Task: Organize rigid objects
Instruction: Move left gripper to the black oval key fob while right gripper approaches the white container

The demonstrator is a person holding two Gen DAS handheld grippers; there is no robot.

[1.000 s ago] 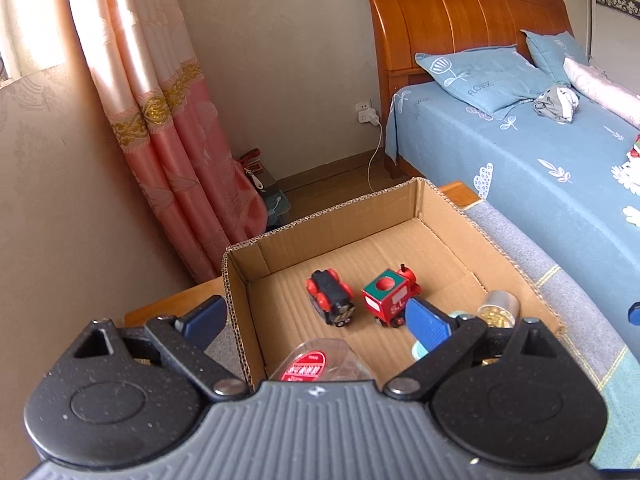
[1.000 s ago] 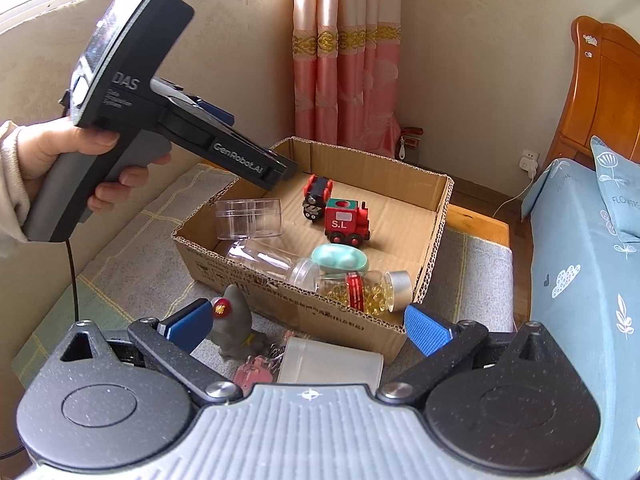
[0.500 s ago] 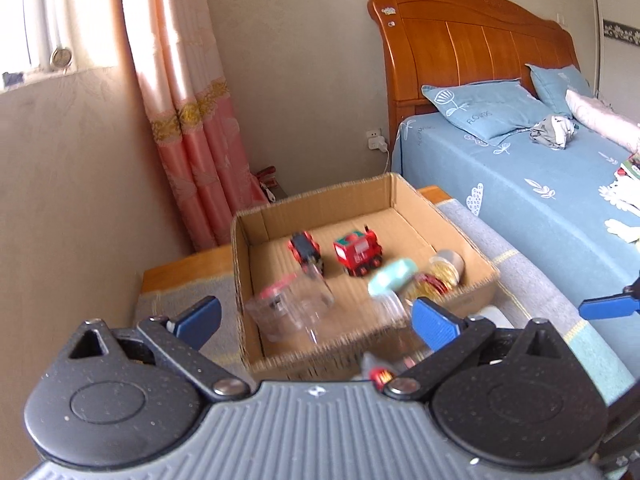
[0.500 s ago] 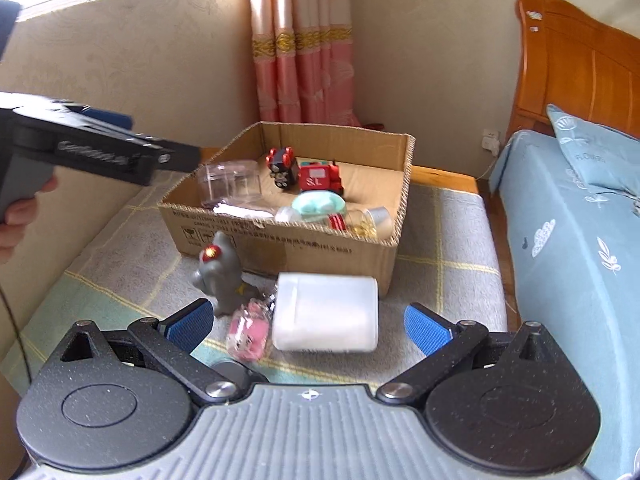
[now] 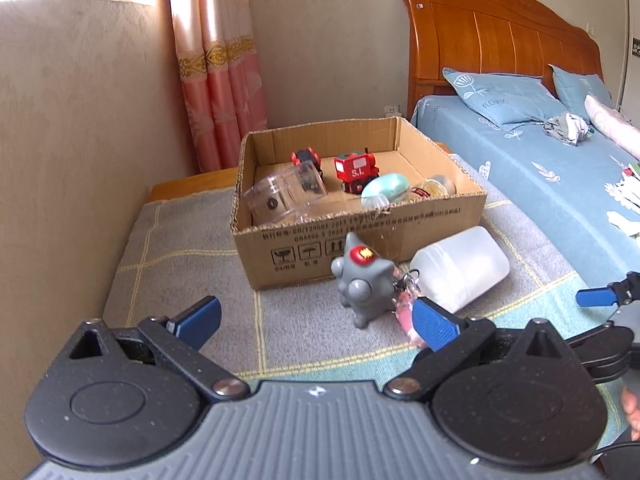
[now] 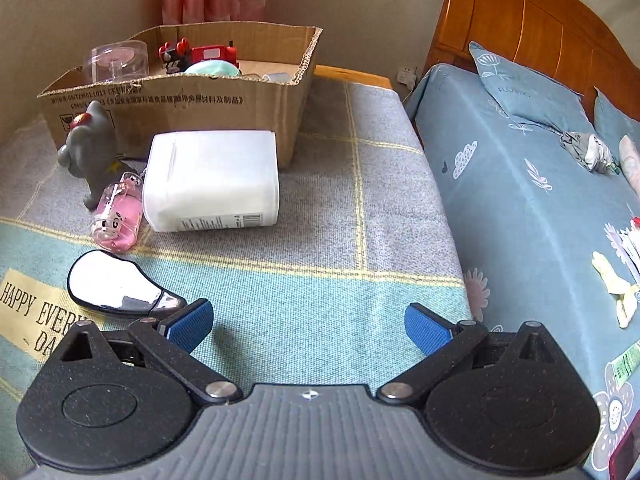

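The cardboard box (image 5: 360,236) is plain brown with black printed text and symbols on its side. Inside it sit a red toy train (image 5: 355,168) with white letters and a pale mint-green case (image 5: 386,188). The toy figure (image 5: 362,284) is grey with a red patch on its head. Beside it lies a frosted white jar (image 6: 210,180) and a clear pink keychain (image 6: 117,216). The blanket (image 6: 320,272) is grey and teal with thin yellow lines. The bedsheet (image 6: 520,208) is blue with white leaves and clouds. The curtain (image 5: 220,72) is pink with a gold band.

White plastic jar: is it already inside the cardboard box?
No, the white plastic jar lies on its side on the blanket outside the cardboard box.
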